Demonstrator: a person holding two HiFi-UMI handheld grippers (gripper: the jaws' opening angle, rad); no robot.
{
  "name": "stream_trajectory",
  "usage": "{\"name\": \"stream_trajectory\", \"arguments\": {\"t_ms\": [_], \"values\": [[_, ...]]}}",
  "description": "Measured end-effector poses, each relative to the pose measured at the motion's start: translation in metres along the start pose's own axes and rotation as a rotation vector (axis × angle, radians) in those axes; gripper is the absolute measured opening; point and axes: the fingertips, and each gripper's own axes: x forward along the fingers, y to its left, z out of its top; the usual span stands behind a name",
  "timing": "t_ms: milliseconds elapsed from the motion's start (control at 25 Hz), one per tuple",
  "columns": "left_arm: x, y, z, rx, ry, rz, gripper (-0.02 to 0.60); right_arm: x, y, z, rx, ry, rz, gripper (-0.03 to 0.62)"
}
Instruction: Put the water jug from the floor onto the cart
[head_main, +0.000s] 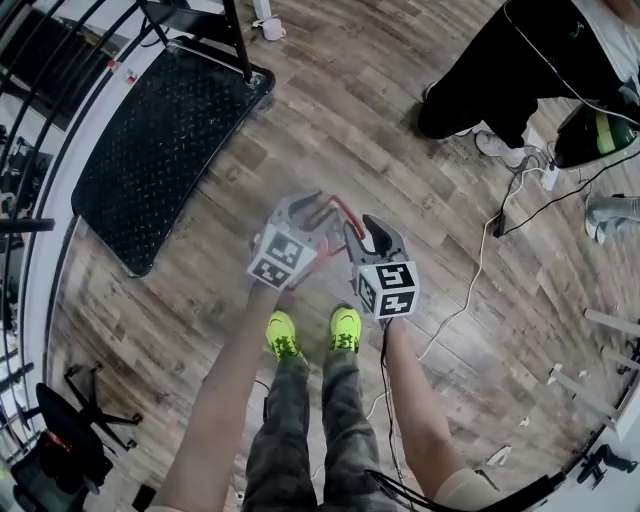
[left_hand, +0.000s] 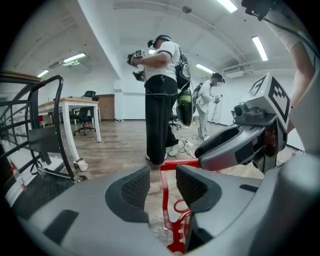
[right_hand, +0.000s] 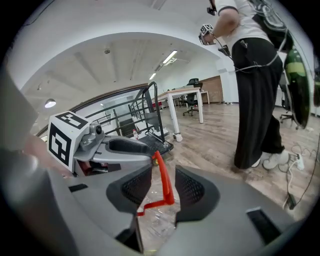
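Note:
The water jug stands on the wood floor in front of my shoes; its clear body (left_hand: 159, 234) shows faintly below its red handle (head_main: 343, 213). My left gripper (head_main: 312, 204) and right gripper (head_main: 366, 231) sit side by side over it. In the left gripper view the left gripper (left_hand: 162, 182) is open, with an upright red handle bar (left_hand: 164, 195) between the pads and a gap on each side. In the right gripper view the right gripper (right_hand: 163, 187) also stands open around a slanted red bar (right_hand: 163, 182). The black cart (head_main: 165, 140) lies empty at upper left.
A person in black trousers (head_main: 500, 70) stands at upper right, with cables (head_main: 478, 262) trailing across the floor. A curved railing (head_main: 40, 250) runs behind the cart. A white desk (left_hand: 65, 107) stands further back. My yellow shoes (head_main: 283, 335) are just behind the jug.

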Motion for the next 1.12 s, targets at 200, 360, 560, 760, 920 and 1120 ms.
{"name": "stream_trajectory", "arguments": {"t_ms": [200, 360, 560, 760, 920, 1120], "values": [[0.007, 0.002, -0.002, 0.024, 0.036, -0.042, 0.14, 0.011, -0.003, -0.016, 0.039, 0.037, -0.004, 0.13], [0.01, 0.002, -0.002, 0.046, 0.04, -0.052, 0.138, 0.014, -0.003, -0.02, 0.05, 0.032, -0.018, 0.126], [0.012, 0.003, -0.002, 0.049, 0.051, -0.058, 0.137, 0.015, -0.007, -0.019, 0.024, 0.037, -0.037, 0.081], [0.014, 0.002, -0.002, 0.064, 0.062, -0.087, 0.078, 0.015, -0.005, -0.015, -0.007, 0.01, -0.039, 0.071], [0.008, 0.003, 0.001, 0.074, 0.036, -0.074, 0.075, 0.012, 0.001, -0.009, -0.037, -0.037, -0.021, 0.071], [0.008, 0.006, -0.001, 0.048, 0.043, -0.093, 0.083, 0.009, 0.003, -0.005, -0.051, -0.075, -0.01, 0.069]]}}
